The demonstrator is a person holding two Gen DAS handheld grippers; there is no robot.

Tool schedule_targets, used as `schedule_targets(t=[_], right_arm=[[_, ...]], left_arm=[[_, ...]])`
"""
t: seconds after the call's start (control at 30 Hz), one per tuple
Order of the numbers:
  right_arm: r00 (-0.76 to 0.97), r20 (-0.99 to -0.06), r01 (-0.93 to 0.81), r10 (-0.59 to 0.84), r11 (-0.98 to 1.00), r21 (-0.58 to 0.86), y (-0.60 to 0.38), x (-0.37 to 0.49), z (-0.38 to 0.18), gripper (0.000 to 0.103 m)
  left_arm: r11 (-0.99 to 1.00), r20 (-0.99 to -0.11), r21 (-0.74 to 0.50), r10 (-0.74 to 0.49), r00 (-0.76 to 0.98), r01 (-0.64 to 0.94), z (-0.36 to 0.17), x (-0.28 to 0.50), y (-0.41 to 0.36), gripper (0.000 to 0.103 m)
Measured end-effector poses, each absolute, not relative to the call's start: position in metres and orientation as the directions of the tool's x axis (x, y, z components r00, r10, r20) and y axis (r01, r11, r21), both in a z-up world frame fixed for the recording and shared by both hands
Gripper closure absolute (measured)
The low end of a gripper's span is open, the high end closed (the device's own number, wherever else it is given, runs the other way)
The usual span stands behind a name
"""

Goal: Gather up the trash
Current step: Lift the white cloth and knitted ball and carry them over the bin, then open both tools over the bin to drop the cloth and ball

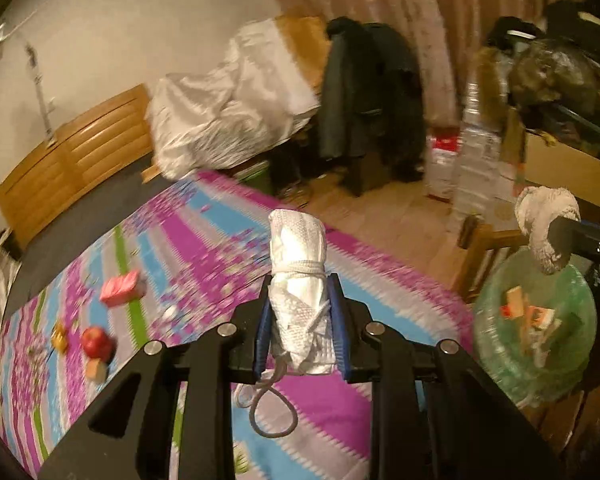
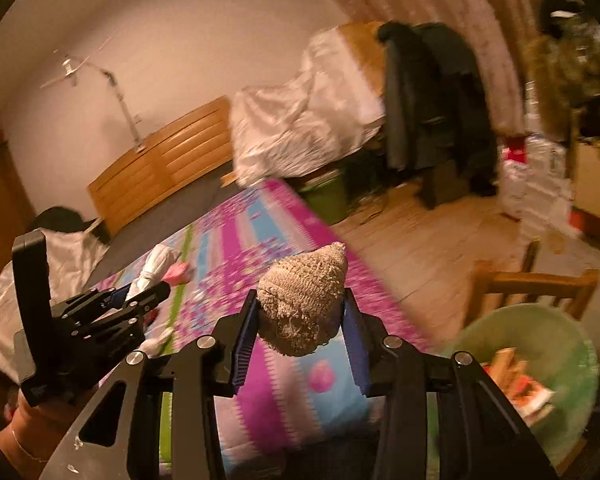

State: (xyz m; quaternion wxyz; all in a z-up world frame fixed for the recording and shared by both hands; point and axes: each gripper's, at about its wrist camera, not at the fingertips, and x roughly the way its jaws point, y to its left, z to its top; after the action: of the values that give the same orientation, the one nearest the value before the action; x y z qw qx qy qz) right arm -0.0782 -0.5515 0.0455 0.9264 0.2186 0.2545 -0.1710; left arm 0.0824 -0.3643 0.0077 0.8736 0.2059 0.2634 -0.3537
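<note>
On the patterned bed [image 1: 204,248], an apple [image 1: 96,342] and pink packet [image 1: 124,288] are seen leftmost. A white bundle [image 1: 298,280] is clenched in the left claw [image 1: 300,320], a beige rag [image 2: 302,300] in the right claw [image 2: 302,320]. Beyond the bed's right edge, the green basin [image 1: 540,344] holding scraps is found, open floor behind.

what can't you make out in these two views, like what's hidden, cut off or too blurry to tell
- Green basin contents: both views, motion blur; only reddish and tan scraps show.
- Small bits beside the apple: left wrist view, too small and blurred to name.
- White bundle, lower end: hidden behind the left gripper.
- Beige cloth, underside: hidden by the right gripper.
- Basin's right side: cut off, right wrist view.
</note>
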Motion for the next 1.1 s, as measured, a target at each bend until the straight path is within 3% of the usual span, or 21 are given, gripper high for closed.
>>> schedule_targets(t=[0.27,0.57,0.8,1.1], right_arm=[[0.744,-0.544,0.587,-0.389,0.77,0.252,-0.612,-0.145,0.058,0.061],[0.593,-0.572,0.73,-0.567,0.678,0.085,-0.658,-0.201,0.058,0.061],[0.502,-0.608,0.785,-0.616,0.619,0.021,-0.673,-0.227,0.048,0.061],[0.457,-0.665,0.787,-0.591,0.617,-0.007,-0.676,-0.239,0.025,0.061]], left_arm=[[0.549,-0.603,0.183,-0.593,0.534,0.815,0.014,0.048,-0.435,0.078],[0.419,-0.617,0.172,-0.66,0.429,0.892,0.013,0.009,-0.501,0.078],[0.323,-0.653,0.174,-0.669,0.355,0.93,0.0,-0.021,-0.54,0.078],[0.147,-0.753,0.008,-0.65,0.102,0.989,-0.046,-0.036,-0.554,0.078]])
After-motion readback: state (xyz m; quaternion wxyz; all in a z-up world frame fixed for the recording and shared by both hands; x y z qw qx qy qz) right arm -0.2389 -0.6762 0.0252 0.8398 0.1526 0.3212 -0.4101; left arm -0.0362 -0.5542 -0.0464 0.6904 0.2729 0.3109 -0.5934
